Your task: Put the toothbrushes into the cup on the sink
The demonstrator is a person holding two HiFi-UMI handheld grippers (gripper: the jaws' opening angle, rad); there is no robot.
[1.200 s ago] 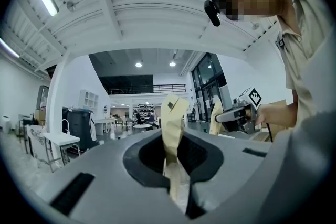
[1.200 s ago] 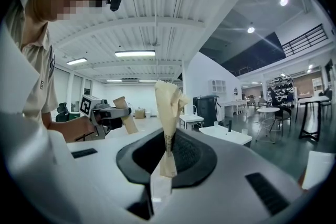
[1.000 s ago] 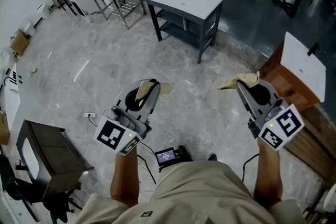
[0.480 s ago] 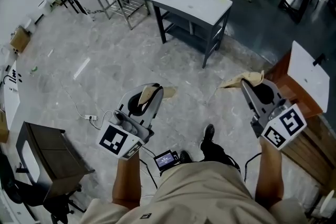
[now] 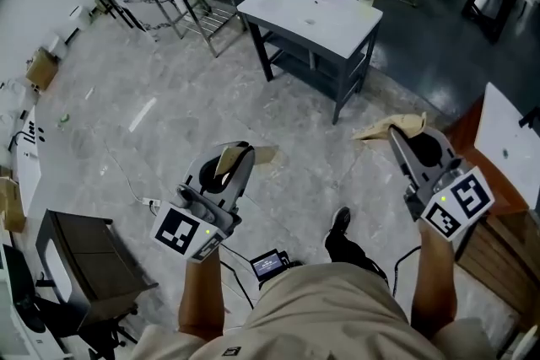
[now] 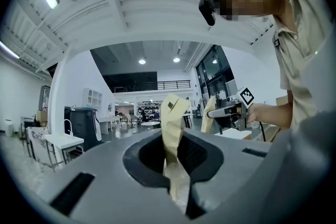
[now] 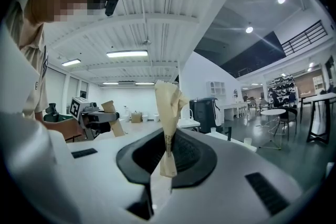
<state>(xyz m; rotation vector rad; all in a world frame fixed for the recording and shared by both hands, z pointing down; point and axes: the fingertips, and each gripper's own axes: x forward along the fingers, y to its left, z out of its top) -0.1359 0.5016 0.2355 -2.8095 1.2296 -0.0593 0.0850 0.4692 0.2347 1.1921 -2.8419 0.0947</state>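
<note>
The carrying step seemed in hand. Well short of the sink (image 5: 295,6), the left gripper (image 5: 240,151) and right gripper (image 5: 395,137) each had fingers clamped tight on a tan-wrapped toothbrush (image 5: 226,159). Next they needed to close on the sink's cup (image 5: 364,1).

No words or numbers are legible. The left marker cube (image 5: 180,233) and right marker cube (image 5: 456,206) bear black-and-white square patterns; the waist screen (image 5: 268,265) shows nothing readable.
</note>
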